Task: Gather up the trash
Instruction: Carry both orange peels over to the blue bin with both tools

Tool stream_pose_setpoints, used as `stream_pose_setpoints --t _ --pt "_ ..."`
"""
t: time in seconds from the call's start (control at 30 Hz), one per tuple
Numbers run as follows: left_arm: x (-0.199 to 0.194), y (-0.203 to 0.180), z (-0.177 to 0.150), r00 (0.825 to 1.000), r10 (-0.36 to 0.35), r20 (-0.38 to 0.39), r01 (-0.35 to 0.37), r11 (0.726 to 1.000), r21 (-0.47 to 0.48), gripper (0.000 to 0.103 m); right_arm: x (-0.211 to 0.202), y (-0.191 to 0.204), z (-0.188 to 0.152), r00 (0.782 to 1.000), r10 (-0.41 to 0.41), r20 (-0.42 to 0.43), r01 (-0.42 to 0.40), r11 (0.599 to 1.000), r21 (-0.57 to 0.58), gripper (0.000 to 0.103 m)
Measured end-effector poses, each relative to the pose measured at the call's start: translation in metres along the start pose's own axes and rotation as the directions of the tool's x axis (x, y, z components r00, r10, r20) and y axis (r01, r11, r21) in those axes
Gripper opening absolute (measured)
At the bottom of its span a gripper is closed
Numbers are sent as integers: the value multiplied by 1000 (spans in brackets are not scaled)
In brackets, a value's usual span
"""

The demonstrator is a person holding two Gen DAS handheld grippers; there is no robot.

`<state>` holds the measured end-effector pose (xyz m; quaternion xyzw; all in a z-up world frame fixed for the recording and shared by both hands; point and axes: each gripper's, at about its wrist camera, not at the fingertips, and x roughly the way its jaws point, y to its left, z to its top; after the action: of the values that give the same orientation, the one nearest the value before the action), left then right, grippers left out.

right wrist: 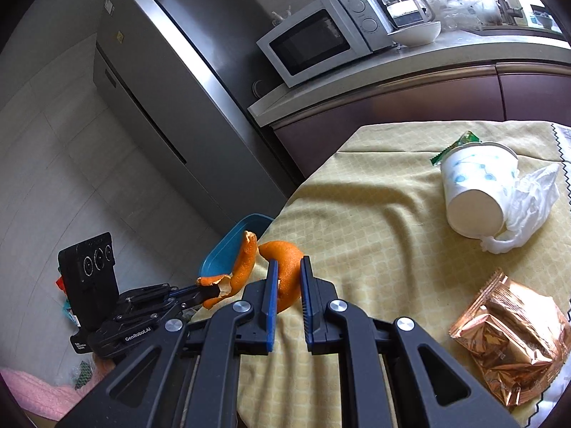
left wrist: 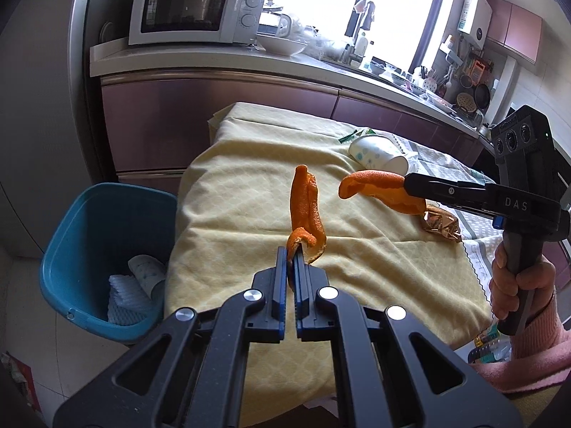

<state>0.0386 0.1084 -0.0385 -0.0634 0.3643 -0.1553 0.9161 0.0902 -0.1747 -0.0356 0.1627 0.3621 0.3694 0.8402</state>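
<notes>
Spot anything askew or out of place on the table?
The cup lies tipped on its side on the cloth, with a crumpled tissue against it and a green wrapper behind. A copper packet lies loose nearby.

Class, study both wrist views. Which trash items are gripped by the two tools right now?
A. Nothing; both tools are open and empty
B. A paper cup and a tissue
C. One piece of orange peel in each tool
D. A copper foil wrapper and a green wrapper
C: the left tool pinches a long orange peel, and the right tool clamps a curved orange peel, both lifted above the yellow tablecloth.
</notes>
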Motion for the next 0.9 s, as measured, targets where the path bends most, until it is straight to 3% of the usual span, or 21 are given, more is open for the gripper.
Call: stream_pose_setpoints --t 0.47,0.9 --pt "-43 57 1 990 132 56 -126 988 -95 4 42 40 15 995 75 -71 -80 994 -72 11" --pt "-52 93 -7 977 209 39 -200 967 -156 4 85 71 27 985 101 -141 -120 984 -131 11"
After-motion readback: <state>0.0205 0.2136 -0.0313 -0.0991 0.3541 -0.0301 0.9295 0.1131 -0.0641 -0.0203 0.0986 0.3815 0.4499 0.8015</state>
